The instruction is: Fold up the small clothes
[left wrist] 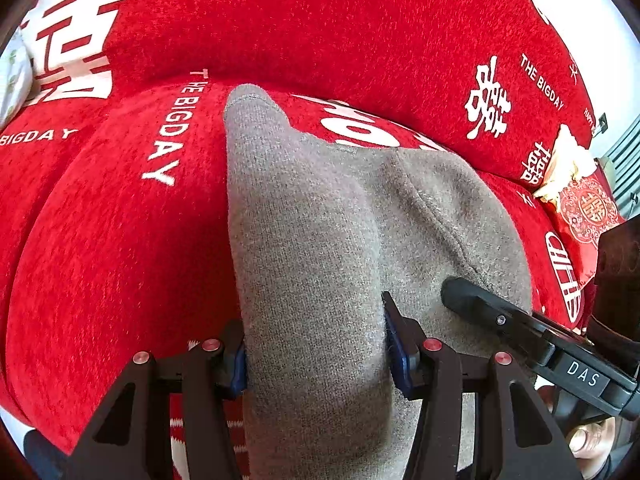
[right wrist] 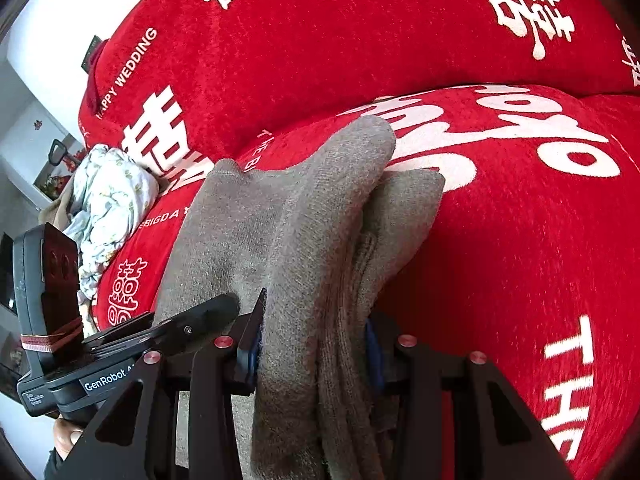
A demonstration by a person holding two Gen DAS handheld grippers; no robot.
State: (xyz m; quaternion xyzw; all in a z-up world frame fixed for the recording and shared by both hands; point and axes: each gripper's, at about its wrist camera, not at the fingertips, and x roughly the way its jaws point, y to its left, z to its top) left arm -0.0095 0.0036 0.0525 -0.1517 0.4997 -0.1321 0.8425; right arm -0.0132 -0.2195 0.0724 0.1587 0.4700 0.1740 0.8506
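Note:
A grey knitted garment [left wrist: 320,216] lies over the red sofa cover, and both grippers hold its near edge. My left gripper [left wrist: 316,356] is shut on a thick fold of the grey cloth, its blue pads pressing from both sides. In the right wrist view the same grey garment [right wrist: 312,216] is bunched into several layers, and my right gripper [right wrist: 316,352] is shut on that bundle. The right gripper's black finger [left wrist: 472,300] shows at the lower right of the left wrist view, lying against the cloth. The left gripper's finger [right wrist: 208,312] shows at the lower left of the right wrist view.
A red sofa cover [left wrist: 120,240] with white lettering fills both views, its backrest [right wrist: 320,40] rising behind. A pale floral cloth bundle [right wrist: 108,208] lies at the left end. A red and gold packet [left wrist: 580,196] sits at the right end. A thumb [right wrist: 66,436] shows at the bottom left.

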